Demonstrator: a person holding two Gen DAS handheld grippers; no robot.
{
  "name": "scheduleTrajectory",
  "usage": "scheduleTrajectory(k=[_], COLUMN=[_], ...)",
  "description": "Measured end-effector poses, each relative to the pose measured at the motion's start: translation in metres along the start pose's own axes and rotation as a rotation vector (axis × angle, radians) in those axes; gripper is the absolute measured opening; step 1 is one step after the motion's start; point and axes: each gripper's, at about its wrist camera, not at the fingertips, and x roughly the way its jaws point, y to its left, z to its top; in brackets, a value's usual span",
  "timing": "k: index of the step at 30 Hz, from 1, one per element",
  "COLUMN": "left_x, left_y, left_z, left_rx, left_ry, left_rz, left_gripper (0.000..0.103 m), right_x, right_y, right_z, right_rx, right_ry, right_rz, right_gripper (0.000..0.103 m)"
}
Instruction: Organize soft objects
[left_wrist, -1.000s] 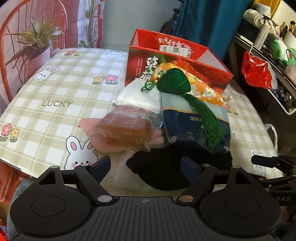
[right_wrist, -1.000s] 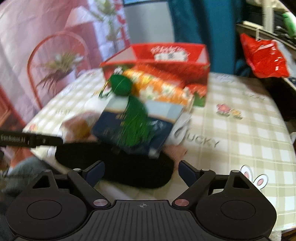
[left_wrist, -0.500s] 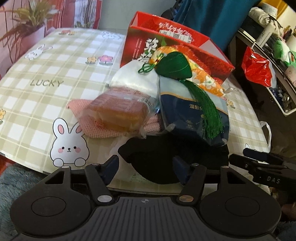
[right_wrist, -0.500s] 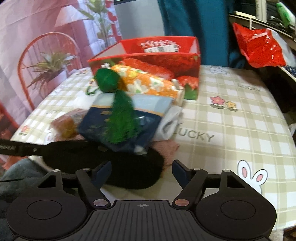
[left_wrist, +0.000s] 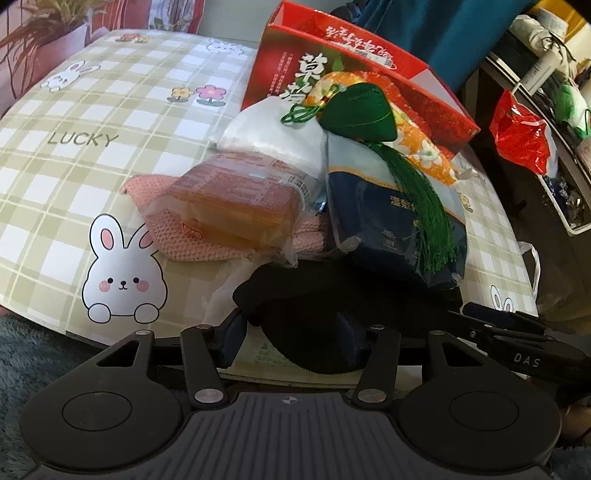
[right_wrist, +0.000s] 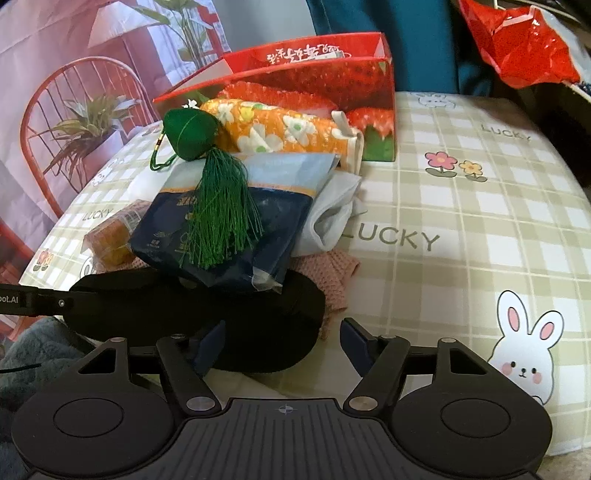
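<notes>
Checked table: near-edge black cloth is straddled by the open left hand-held gripper and open right hand-held gripper.

Heaped soft objects beside upright red box

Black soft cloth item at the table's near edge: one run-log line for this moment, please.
left tongs: open, straddling black soft cloth item | right tongs: open, at its right end | red strawberry box: behind pile

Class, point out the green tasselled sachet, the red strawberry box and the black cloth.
Green tasselled sachet (right_wrist: 192, 134), right wrist view, padded body.
Red strawberry box (right_wrist: 325, 83), right wrist view, front wall.
Black cloth (left_wrist: 306, 295), left wrist view, centre.
</notes>
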Motion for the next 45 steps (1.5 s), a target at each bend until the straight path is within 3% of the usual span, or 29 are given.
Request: scheduleTrajectory(k=[4, 6, 10, 16, 20, 24, 30, 32, 34, 45], left_x=[0.002, 0.002, 0.0, -0.004, -0.002, 0.001, 0.005, 0.003, 0.001, -0.011], left_y=[0.001, 0.001, 0.001, -0.001, -0.002, -0.003, -0.004, -0.003, -0.003, -0.004], left_z=[0.001, 0.001, 0.002, 0.001, 0.001, 0.001, 0.0, 0.0, 0.0, -0.002], left_rx=[-0.004, -0.001, -0.002, 0.015, 0.021, 0.026, 0.033, 0.027, 0.024, 0.023], left_ry=[-0.001, -0.005, -0.015, -0.031, -0.018, -0.007, -0.012, -0.019, -0.025, -0.051], left_rz=[0.0, 0.023, 0.021, 0.023, 0.024, 0.029, 0.027, 0.025, 0.02, 0.016], left_gripper=[0.053, 0.041, 0.03, 0.026, 0.027, 0.028, 0.028, 0.028, 0.025, 0.02], right_x=[0.011, 0.014, 0.011, 0.001, 0.0, 0.007, 0.016, 0.018, 0.016, -0.002], right_y=[-0.005, -0.007, -0.005, -0.006, -0.007, -0.011, -0.021, -0.023, -0.022, -0.019], right_z=[-0.001, -0.002, -0.001, 0.002, 0.002, -0.001, -0.004, -0.005, -0.006, -0.005], right_rx=[0.021, 0.036, 0.028, 0.031, 0.034, 0.065, 0.13, 0.144, 0.143, 0.121], right_ry=[0.024, 0.036, 0.027, -0.006, -0.012, 0.022, 0.053, 0.061, 0.06, 0.044], right_rz=[0.017, 0.028, 0.042, 0.037, 0.05, 0.069, 0.089, 0.094, 0.088, 0.127], right_gripper=[0.058, 0.055, 0.037, 0.01, 0.012, 0.023, 0.024, 0.021, 0.01, 0.005])
